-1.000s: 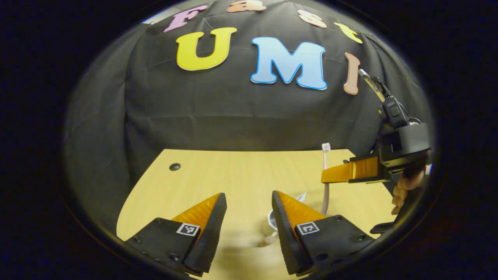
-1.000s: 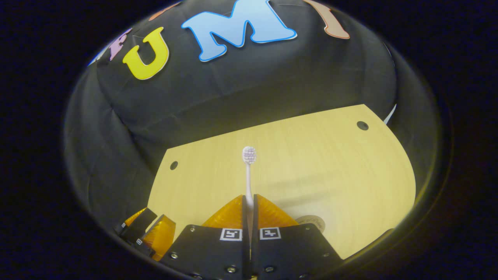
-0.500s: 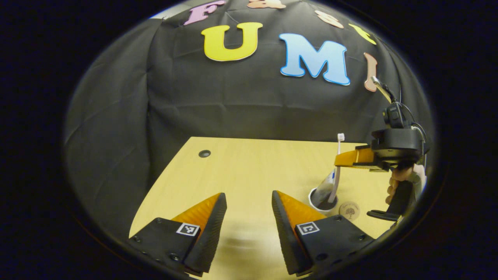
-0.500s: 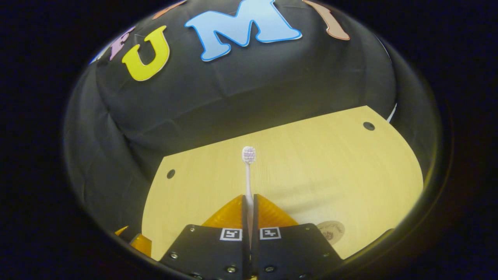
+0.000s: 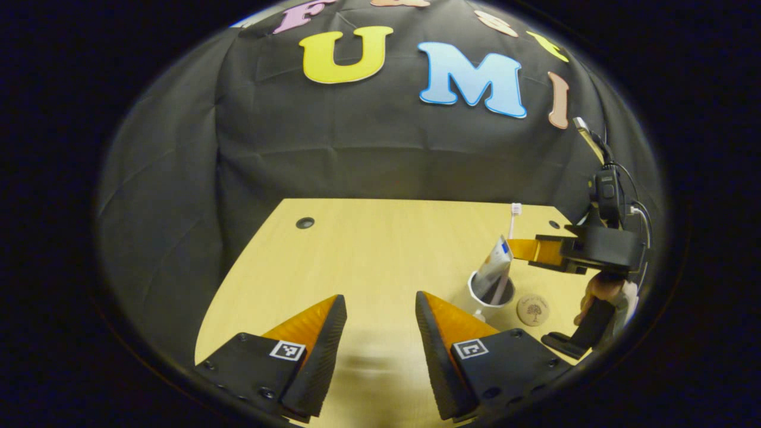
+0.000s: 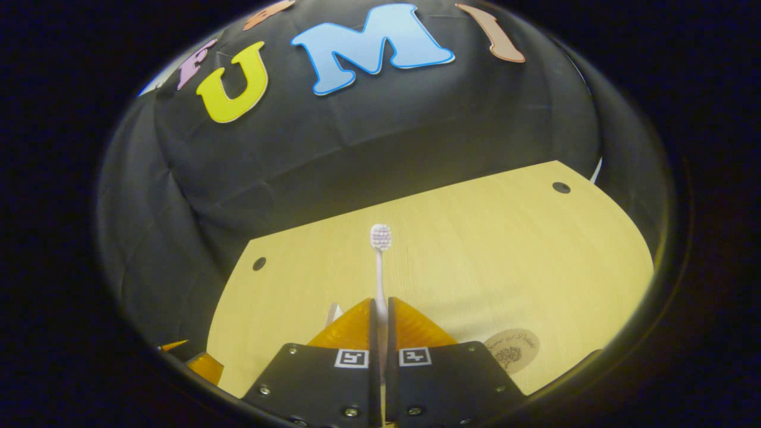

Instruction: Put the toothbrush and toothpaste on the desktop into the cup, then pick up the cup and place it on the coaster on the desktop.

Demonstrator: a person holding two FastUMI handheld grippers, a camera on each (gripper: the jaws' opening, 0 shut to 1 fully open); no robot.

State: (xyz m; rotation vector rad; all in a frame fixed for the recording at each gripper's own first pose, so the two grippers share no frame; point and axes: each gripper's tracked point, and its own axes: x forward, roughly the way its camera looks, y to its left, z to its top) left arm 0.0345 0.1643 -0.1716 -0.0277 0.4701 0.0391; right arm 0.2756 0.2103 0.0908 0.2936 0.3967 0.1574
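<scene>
In the left gripper view a white cup point(image 5: 489, 292) stands on the wooden desktop point(image 5: 368, 255), right of my left gripper point(image 5: 380, 315), which is open and holds nothing. A toothpaste tube point(image 5: 497, 263) leans upright in the cup. The toothbrush point(image 5: 513, 219) stands vertical with its lower end inside the cup, and my right gripper point(image 5: 516, 248) is shut on its stem above the rim. In the right gripper view the right gripper point(image 6: 379, 306) clamps the toothbrush point(image 6: 380, 249), bristles up, and the toothpaste tip point(image 6: 333, 311) pokes out left of the fingers. The round coaster point(image 5: 532, 310) point(image 6: 511, 349) lies just right of the cup.
A hand point(image 5: 601, 292) holds the right gripper's handle at the desk's right side. Cable holes point(image 5: 305, 223) point(image 6: 560, 188) mark the desk's far corners. The black cloth wall rises straight behind the desk. The left gripper's fingers point(image 6: 202, 364) peek in low at the left.
The left gripper has drawn back to the left, away from the cup. The right gripper has sunk a little with the toothbrush, and the toothpaste tip now shows beside its fingers.
</scene>
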